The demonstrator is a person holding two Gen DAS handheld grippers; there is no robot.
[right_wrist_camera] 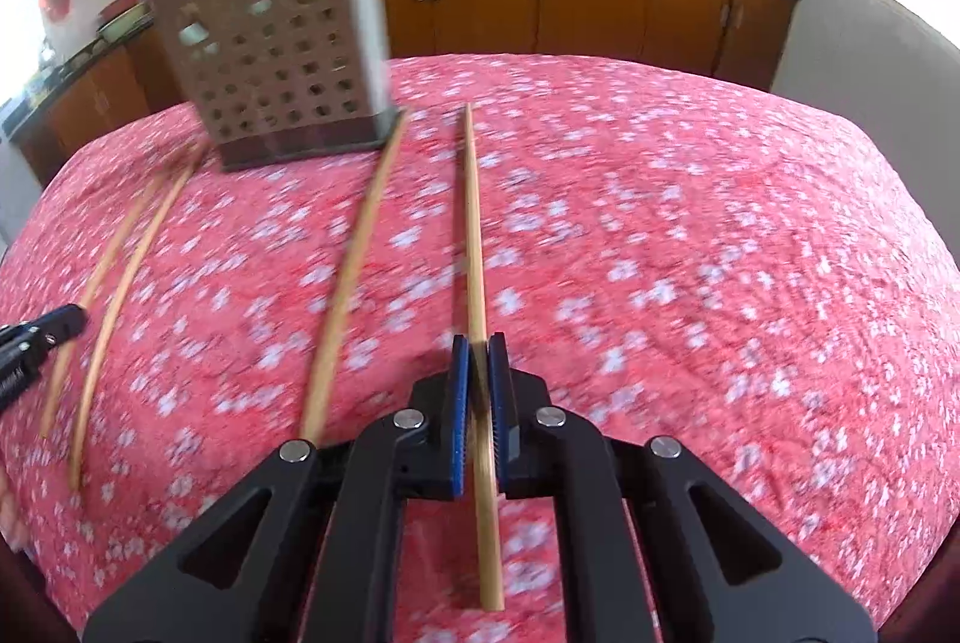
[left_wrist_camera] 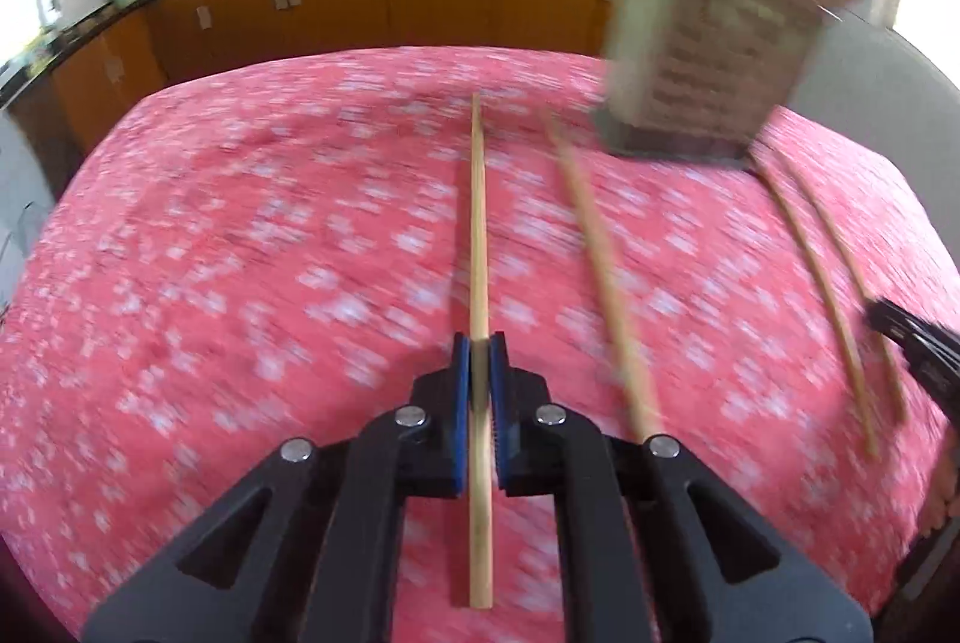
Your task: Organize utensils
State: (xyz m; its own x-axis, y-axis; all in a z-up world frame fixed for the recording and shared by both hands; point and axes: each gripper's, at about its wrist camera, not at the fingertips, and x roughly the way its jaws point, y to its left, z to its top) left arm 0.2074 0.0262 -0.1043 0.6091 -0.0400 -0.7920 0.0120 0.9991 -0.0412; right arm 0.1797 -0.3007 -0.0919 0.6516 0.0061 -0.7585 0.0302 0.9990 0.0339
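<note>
Left wrist view: left tongs (left_wrist_camera: 479, 343) clamp 1 chopstick (left_wrist_camera: 478, 223) lengthwise — right tongs (right_wrist_camera: 478, 343) clamp another chopstick (right_wrist_camera: 474, 223) — likely bound for the perforated holder (right_wrist_camera: 282, 67) on the counter (right_wrist_camera: 720, 253).

tablecloth (right_wrist_camera: 690, 235): pink, white floral | chopsticks (right_wrist_camera: 477, 235): tan | holder (right_wrist_camera: 276, 67): grey, perforated | cabinets (right_wrist_camera: 540, 1): orange-brown

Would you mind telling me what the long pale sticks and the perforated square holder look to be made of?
Long pale sticks: probably bamboo or wood, matte tan with faint grain. Perforated square holder: likely brushed metal, grey with a dull sheen and punched round holes, though blur leaves plastic possible.
</note>
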